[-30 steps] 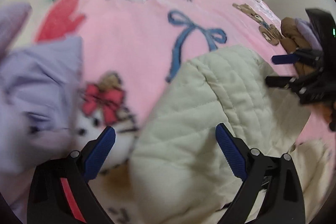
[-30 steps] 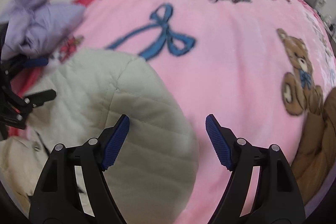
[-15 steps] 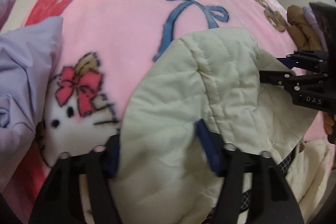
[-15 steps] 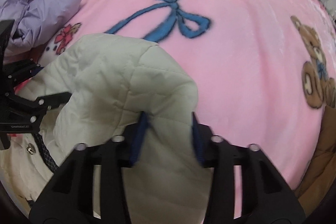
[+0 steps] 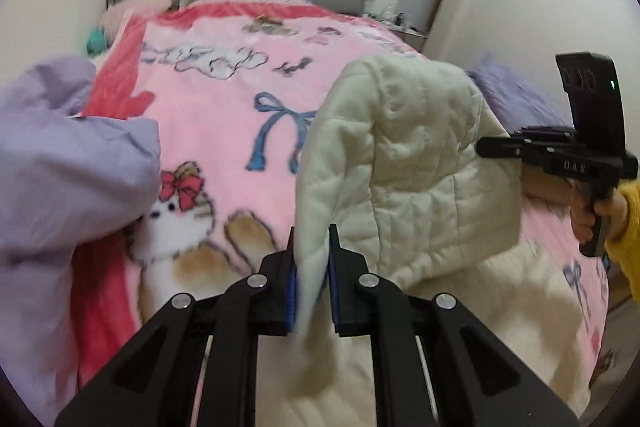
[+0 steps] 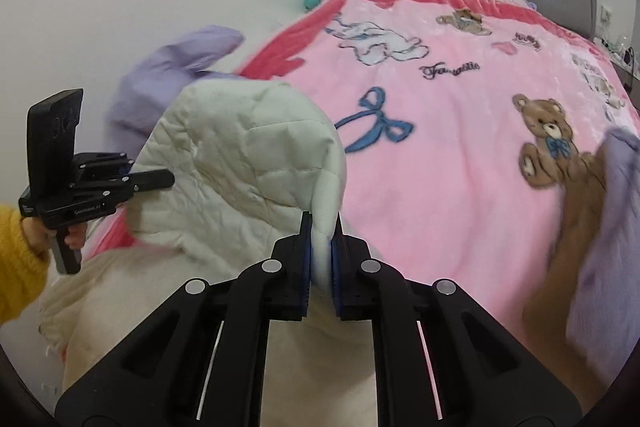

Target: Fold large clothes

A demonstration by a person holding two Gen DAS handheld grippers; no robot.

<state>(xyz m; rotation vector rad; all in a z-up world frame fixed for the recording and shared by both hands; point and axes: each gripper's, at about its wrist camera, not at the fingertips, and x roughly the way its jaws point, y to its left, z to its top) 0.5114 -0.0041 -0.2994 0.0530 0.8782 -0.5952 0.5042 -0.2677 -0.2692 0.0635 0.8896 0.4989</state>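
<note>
Now both my left gripper (image 5: 312, 259) and right gripper (image 6: 320, 247) pinch the cream quilted jacket (image 5: 416, 163), lifted; next, fold it over evenly.

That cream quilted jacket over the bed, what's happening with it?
A person is holding a gripper in each hand, and both are clamped on the cream quilted jacket. The left gripper pinches one edge and the right gripper pinches another, so the upper part hangs raised above the pink blanket while the rest lies on the bed. Lilac clothes sit off to the sides. No fold is laid yet.
</note>
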